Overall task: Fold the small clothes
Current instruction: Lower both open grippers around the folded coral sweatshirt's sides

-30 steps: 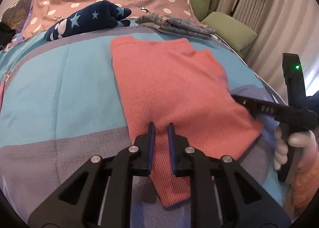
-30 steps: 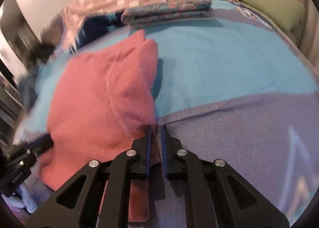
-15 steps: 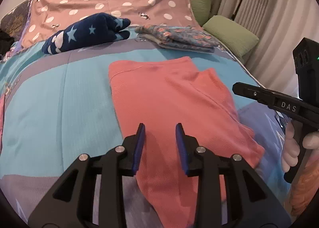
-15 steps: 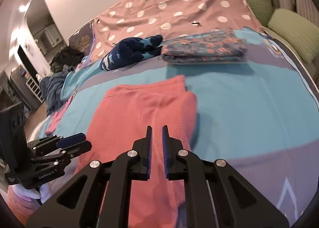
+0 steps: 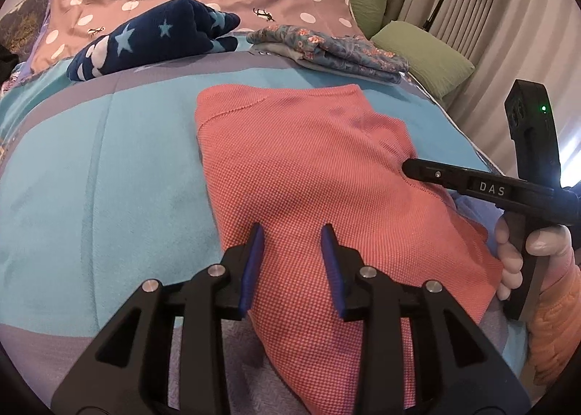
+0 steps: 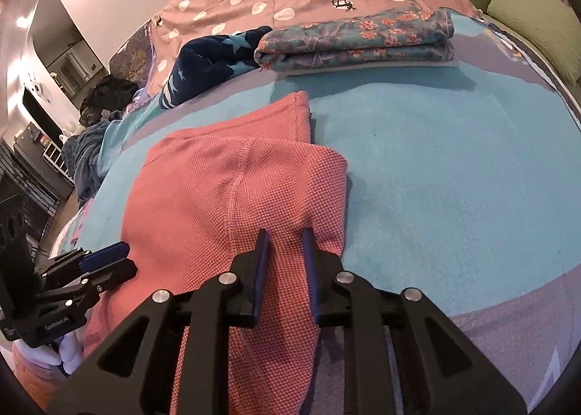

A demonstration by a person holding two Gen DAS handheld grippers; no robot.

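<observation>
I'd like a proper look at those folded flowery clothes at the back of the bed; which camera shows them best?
The right wrist view: the folded flowery clothes fill more of the picture, showing stacked layers and the folded edge. The left wrist view shows them smaller and further off, at a slant.

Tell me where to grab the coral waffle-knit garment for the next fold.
Probably the near hem of the coral waffle-knit garment, coming low from the near side. It lies flat on the blanket, its near corners reaching past the open left tongs; the right tongs are opening over it.
</observation>
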